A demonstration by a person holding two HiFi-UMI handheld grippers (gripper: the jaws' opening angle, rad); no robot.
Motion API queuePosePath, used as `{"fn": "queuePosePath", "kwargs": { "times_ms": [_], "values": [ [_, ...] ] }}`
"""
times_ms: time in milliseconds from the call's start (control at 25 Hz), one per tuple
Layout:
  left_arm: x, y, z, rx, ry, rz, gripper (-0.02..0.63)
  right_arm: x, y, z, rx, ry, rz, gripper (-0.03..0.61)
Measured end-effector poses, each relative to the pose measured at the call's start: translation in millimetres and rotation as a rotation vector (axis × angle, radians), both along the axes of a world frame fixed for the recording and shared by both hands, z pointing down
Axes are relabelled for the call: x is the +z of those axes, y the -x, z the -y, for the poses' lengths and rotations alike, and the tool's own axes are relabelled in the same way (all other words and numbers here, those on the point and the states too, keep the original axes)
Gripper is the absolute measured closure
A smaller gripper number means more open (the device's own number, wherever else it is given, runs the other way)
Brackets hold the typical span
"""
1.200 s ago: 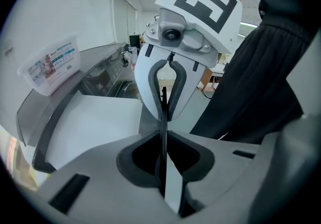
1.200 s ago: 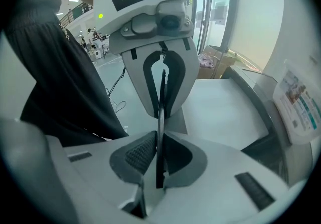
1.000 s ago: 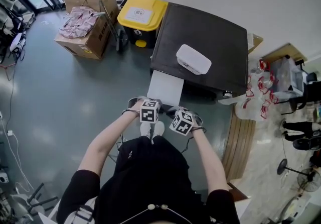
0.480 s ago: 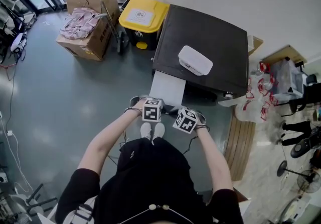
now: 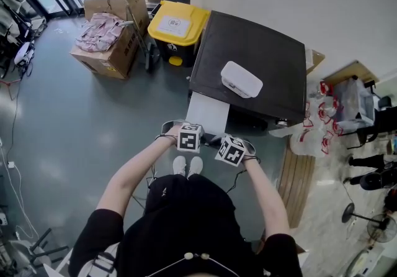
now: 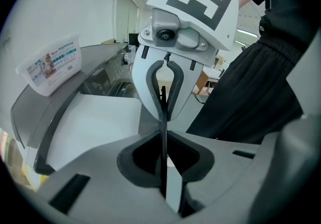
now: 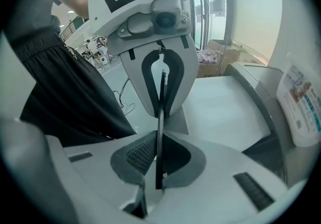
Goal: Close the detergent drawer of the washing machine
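Both my grippers, left [image 6: 163, 143] and right [image 7: 159, 143], are clenched on nothing, facing each other beside the pulled-out white drawer [image 5: 208, 111].

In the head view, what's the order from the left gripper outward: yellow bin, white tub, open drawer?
1. The open drawer, just ahead of the left gripper.
2. The white tub, atop the machine.
3. The yellow bin, beyond the machine.

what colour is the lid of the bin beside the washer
Yellow, with a white label; the bin lid shows best in the head view.
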State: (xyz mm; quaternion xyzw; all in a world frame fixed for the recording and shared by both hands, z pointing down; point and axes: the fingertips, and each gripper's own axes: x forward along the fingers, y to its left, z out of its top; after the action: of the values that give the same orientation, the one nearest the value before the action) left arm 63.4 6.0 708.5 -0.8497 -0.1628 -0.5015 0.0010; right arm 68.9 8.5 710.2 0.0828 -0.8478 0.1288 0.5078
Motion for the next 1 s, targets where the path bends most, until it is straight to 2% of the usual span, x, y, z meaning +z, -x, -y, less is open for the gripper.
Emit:
{"fn": "queuePosePath", "kwargs": {
  "times_ms": [440, 1000],
  "values": [
    [4, -3, 18, -0.022, 0.000, 0.009, 0.574, 3, -2, 19, -0.015, -0.012, 0.005, 0.548],
    [5, -5, 22, 0.018, 0.051, 0.014, 0.572, 4, -3, 24, -0.037, 0.011, 0.015, 0.545]
  ]
}}
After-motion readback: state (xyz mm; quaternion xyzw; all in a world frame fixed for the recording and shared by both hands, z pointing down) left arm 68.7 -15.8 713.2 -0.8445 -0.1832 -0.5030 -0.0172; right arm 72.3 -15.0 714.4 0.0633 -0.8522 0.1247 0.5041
